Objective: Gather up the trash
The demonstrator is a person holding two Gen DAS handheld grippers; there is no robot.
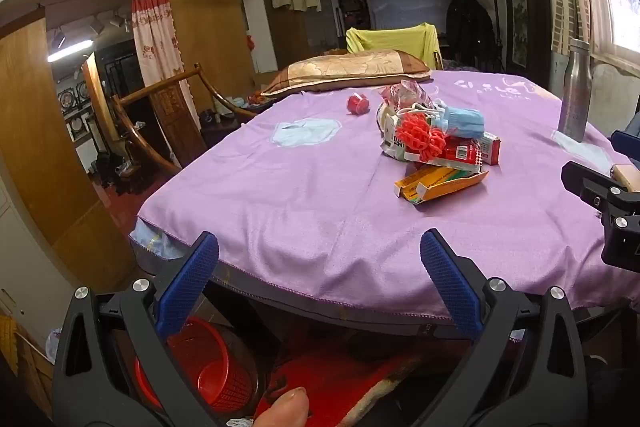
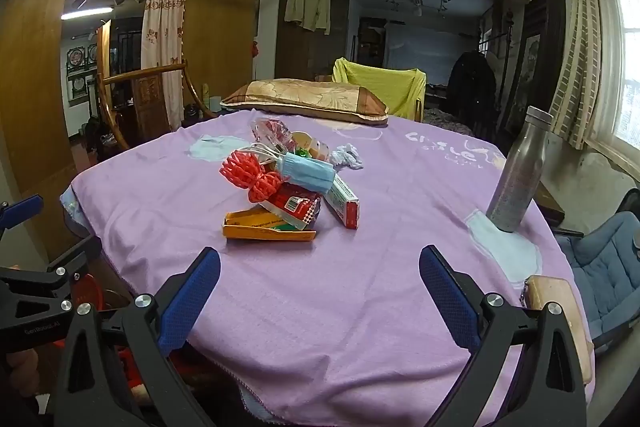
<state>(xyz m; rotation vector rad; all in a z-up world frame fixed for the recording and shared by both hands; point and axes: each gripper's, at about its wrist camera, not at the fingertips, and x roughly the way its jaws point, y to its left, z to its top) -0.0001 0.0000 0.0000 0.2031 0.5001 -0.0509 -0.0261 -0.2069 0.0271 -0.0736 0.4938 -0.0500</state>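
- The trash pile (image 2: 288, 187) lay mid-table on the purple cloth (image 2: 360, 307): mask, red netting, flattened boxes, wrappers.
- Both tongs, left gripper (image 1: 319, 275) and right gripper (image 2: 320, 287), stood wide open, holding nothing, short of the pile.
- Risk, as I judged: pinching the cloth could tip the steel bottle (image 2: 518, 171).
- Only the left view showed the red basket (image 1: 200, 367) under the table and a stray red wrapper (image 1: 357, 103).

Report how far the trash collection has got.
Done: nothing visible; the red basket under the table looks empty. In hand: nothing. The left hand-held gripper and right hand-held gripper both stand open at the table's near edge. Left: the whole trash pile on the purple cloth, with its blue face mask and orange box, plus the small red piece lying apart.
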